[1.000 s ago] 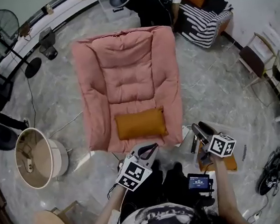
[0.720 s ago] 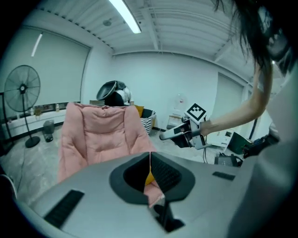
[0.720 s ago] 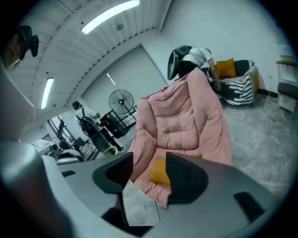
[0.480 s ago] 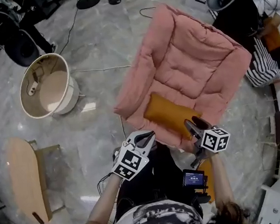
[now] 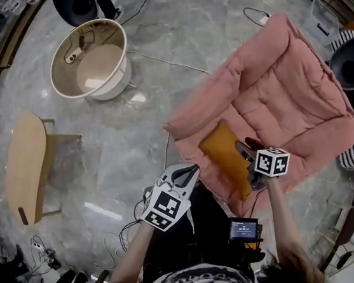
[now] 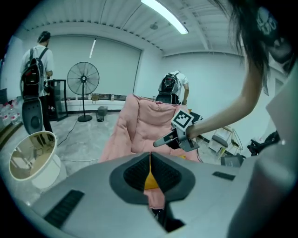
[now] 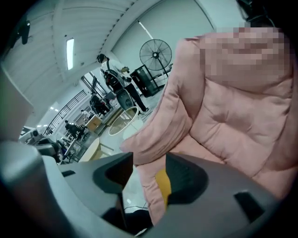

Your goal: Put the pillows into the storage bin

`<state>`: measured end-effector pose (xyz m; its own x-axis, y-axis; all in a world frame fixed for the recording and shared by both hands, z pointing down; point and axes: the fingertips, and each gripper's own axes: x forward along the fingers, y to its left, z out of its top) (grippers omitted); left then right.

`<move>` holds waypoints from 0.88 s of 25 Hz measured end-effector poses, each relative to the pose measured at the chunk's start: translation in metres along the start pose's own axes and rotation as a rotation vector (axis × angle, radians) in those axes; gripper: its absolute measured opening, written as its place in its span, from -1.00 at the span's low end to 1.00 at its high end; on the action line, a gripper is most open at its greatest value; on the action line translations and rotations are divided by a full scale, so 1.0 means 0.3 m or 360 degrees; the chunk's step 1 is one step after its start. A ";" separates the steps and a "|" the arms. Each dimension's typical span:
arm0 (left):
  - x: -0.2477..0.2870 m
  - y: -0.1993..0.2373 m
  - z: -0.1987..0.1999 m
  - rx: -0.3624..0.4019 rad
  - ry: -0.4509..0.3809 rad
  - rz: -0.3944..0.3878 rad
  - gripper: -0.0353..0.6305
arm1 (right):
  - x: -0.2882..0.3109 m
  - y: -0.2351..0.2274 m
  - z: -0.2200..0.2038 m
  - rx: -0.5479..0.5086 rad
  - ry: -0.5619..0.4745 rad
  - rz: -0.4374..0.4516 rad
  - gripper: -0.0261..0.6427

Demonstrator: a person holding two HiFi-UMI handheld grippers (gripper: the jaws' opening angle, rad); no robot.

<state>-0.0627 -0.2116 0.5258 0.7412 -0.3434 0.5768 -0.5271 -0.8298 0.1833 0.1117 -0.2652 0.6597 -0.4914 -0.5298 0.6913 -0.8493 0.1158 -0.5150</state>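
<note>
Orange pillow point(image 5: 224, 157) lies across the near corner of the pink padded floor lounger point(image 5: 286, 92), one end hanging toward the lounger's front edge. The storage bin point(image 5: 115, 81), a round white tub with a pale inside, stands on the marble floor well apart from it, off past the person's left side. I see no pillow in the bin. A low wooden side table point(image 5: 23, 166) sits on the floor nearer the person than the bin.

The right gripper point(image 5: 241, 144) is at the pillow's right edge, tips down over it. Its own view has the jaws standing moderately apart point(image 7: 149, 160), and between them show the lounger's rolled pink edge point(image 7: 158, 135) and a strip of the orange pillow point(image 7: 163, 183). Neither pad is pressing on the fabric, so it holds nothing.

The left gripper point(image 5: 193, 168) is held in the air just short of the lounger's corner, pointing toward the pillow. Seen in its own view, the jaws are together at the tips point(image 6: 150, 155) with only a thin slit behind them. Through the slit I can see a sliver of orange pillow point(image 6: 150, 179) that lies beyond the jaws and is not gripped. That view also takes in the right gripper point(image 6: 157, 142) reaching in over the lounger point(image 6: 144, 121), the bin point(image 6: 46, 139) off to the left, and a pedestal fan point(image 6: 83, 79) by the far wall.
</note>
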 end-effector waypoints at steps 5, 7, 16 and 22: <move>0.076 -0.022 -0.008 -0.0120 0.0003 0.0067 -0.85 | 0.190 -0.130 -0.018 -0.0047 0.0190 0.0044 -0.26; 0.111 -0.024 -0.027 -0.0152 0.0037 0.0089 -0.85 | 0.267 -0.188 -0.040 -0.0063 0.0272 0.0038 -0.26; 0.213 0.015 -0.071 -0.0278 0.0091 0.0180 -0.85 | 0.543 -0.334 -0.106 0.0004 0.0470 0.0049 -0.23; 0.233 0.030 -0.105 -0.0337 0.0153 0.0209 -0.85 | 0.690 -0.388 -0.172 0.0022 0.0660 0.0068 -0.09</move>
<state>-0.0288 -0.2291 0.5927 0.6232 -0.3904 0.6777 -0.6989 -0.6668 0.2587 0.0988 -0.3450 0.8887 -0.5644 -0.1408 0.8134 -0.8253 0.1172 -0.5524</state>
